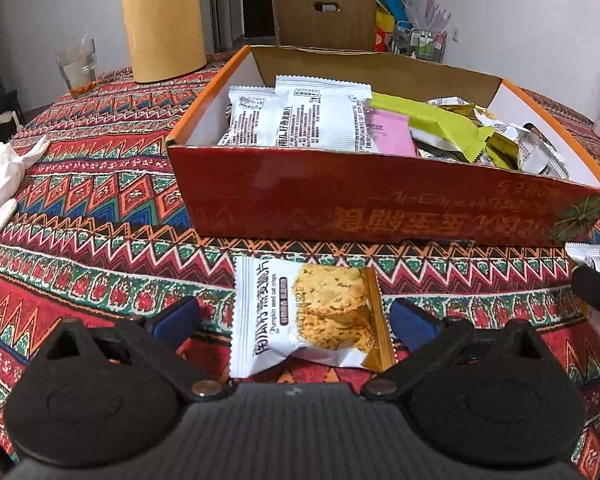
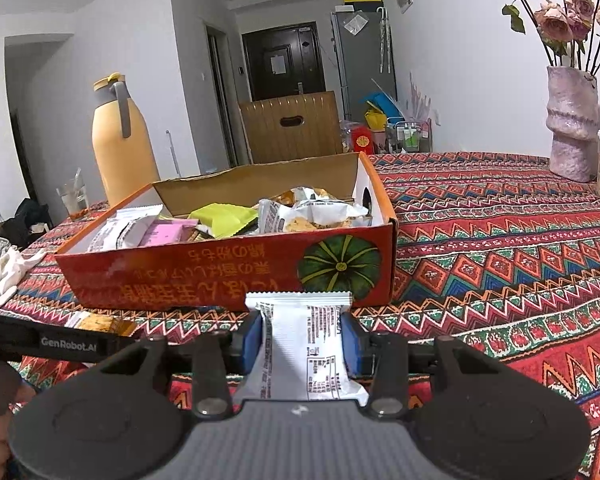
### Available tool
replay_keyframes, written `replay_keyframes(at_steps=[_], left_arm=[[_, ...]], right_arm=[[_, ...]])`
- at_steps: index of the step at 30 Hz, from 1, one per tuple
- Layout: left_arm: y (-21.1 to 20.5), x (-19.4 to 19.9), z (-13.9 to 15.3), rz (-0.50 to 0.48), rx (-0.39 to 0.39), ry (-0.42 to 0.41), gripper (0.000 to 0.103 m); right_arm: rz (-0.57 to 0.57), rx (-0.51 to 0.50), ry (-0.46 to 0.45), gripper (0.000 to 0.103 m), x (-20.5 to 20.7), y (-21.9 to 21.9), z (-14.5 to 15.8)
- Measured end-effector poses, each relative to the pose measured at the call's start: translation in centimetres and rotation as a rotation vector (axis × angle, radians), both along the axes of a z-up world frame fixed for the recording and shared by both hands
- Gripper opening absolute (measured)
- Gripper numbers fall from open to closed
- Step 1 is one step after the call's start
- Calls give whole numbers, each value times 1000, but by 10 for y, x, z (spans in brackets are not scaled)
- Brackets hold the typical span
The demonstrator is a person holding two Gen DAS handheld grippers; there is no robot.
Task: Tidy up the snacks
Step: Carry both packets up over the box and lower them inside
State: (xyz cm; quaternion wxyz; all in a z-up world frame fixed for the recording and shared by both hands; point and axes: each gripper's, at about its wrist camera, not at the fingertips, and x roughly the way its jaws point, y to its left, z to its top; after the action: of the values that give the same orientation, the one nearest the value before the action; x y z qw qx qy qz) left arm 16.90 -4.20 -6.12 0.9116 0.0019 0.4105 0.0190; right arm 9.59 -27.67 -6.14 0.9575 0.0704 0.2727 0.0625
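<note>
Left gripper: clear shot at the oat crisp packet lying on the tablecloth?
Probably yes. The left gripper stands open with the oat crisp packet flat on the tablecloth between its fingers, nothing lying on it. The red box sits beyond, out of the way.

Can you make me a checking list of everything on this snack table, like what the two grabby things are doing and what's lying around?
Surface: table under a patterned red cloth.
Job's things: open orange box holding mixed snack packets; oat crisp packet flat on the cloth before the box; white packet held.
Clutter: yellow jug, drinking glass, white cloth, vase of flowers.
Grippers: left hand-held gripper open, its fingers either side of the oat crisp packet, not pressing it; right hand-held gripper shut on the white packet.
Cables: nothing seen.
Surroundings: wooden chair, dark door, fridge.
</note>
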Motion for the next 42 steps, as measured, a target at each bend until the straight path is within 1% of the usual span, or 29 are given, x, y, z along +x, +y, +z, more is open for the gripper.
replay_keyframes(at_steps=[4,5,7,9,11,12,13,21,25,31,37,42], left_arm=[[-1,-1,0,-3,2,-11,103],[-1,-2,0,-8,2,-15,100],[-3,-5,1,-28,3,-28,90],[-6,-9,3,-46,11,-47,74],[-9,-12,5,-58,24,-58,70],[-10,-14,5,-59,31,-63,64],[-10,-15,7,-61,36,-71,62],[-8,-27,20,-81,17,-110,60],[-6,-35,37,-100,2,-162,60],[-6,-39,72,-111,-18,-250,60],[-10,-29,101,-116,-14,-326,60],[-10,-12,115,-106,-22,-358,60]], right_arm=[[-2,-6,4,41,1,1,-2],[-2,-8,5,41,1,1,-2],[-3,-10,4,41,1,1,-2],[-4,-12,2,41,0,2,-2],[-4,-16,1,41,0,2,-2],[-4,-19,0,41,0,3,-2],[-3,-21,0,41,0,3,-2],[-3,-28,-8,41,0,3,1],[-1,-29,-30,41,-3,4,10],[4,-36,-82,41,-4,4,31],[11,-60,-142,41,9,11,54],[15,-77,-185,41,25,16,70]])
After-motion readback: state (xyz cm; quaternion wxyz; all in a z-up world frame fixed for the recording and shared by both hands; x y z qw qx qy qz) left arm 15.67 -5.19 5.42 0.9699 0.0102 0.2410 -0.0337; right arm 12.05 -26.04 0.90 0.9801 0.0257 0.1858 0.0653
